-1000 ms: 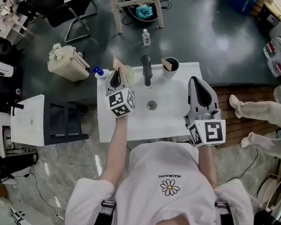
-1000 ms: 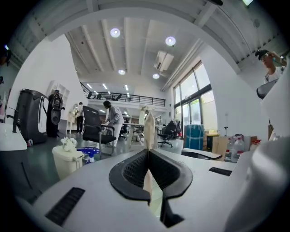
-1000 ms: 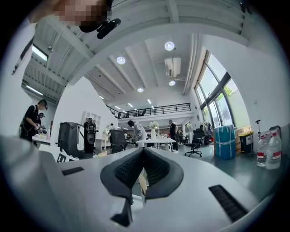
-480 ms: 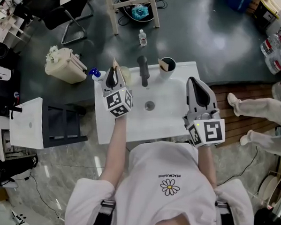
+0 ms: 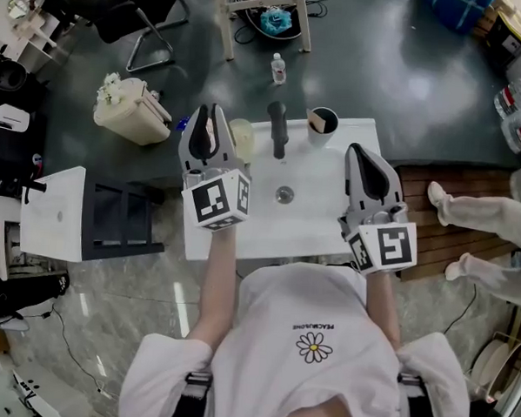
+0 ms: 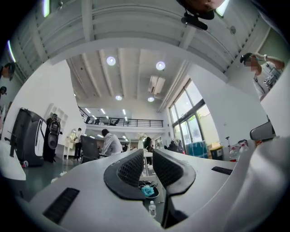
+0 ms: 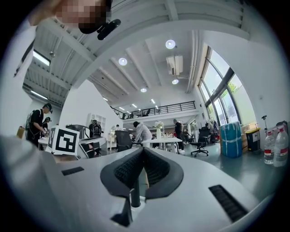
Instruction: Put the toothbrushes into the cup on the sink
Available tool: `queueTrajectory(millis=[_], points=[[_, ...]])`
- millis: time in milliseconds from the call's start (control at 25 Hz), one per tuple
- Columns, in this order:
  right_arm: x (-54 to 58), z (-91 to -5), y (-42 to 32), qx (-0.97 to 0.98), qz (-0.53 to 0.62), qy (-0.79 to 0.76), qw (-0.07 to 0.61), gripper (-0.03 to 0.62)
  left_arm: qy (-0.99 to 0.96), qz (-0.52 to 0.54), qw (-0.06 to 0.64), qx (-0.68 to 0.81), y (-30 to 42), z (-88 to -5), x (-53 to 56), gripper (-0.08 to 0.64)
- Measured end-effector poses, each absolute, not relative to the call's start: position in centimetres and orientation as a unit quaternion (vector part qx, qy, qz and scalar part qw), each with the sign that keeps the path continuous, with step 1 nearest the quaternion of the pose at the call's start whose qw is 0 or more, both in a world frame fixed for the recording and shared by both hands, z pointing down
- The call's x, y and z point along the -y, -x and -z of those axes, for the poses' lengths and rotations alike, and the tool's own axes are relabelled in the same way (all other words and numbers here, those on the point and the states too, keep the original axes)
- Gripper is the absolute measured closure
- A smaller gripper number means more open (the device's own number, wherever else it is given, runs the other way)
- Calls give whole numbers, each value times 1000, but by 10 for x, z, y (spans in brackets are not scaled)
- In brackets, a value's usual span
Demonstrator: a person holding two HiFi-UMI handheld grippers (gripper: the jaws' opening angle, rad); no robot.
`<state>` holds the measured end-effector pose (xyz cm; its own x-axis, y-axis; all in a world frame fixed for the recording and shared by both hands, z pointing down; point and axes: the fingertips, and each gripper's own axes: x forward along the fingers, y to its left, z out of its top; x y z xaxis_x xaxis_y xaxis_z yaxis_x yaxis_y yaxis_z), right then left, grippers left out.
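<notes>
A white sink (image 5: 316,222) stands below me with a black faucet (image 5: 278,130) at its back. A dark cup (image 5: 321,122) sits on the back right corner, and a beige toothbrush end shows inside it. A pale cup (image 5: 241,135) stands at the back left. My left gripper (image 5: 210,113) hovers high over the sink's back left corner, jaws a narrow gap apart and holding nothing. In its own view the left gripper (image 6: 148,156) points out at the room. My right gripper (image 5: 362,151) hangs over the sink's right side, and the right gripper (image 7: 143,152) is shut and empty.
A cream bin (image 5: 129,109) stands on the floor left of the sink, beside a white cabinet top (image 5: 55,214). A water bottle (image 5: 277,70) and a wooden stool (image 5: 258,11) lie behind the sink. A person's legs (image 5: 478,215) are at the right.
My left gripper has risen toward the head camera and now covers the sink's back left corner. The beige stick seen at its tip earlier no longer shows. The right gripper has stayed put.
</notes>
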<state>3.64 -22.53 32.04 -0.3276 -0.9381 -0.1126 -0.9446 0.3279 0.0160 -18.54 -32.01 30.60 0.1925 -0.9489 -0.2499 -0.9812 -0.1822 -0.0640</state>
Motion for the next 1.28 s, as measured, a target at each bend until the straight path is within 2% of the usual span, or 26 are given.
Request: queueTrajectory(millis=[160,400,520,1280], points=[[227,-318,-31,-818,-42,571,48,580,768,-84,126,-622,175,-284,292,495],[230,-318,-25,-821,-46,566,57,580,766,-109,126,-620,166,-273,249,542],[231,-319,-23,-822,-48,565,55,580,763,-103,126,-625,165,-279,236,543],[230,-325,-21,-819,-47,571,42,580,764,-93,105,-630,171,-293,236,544]])
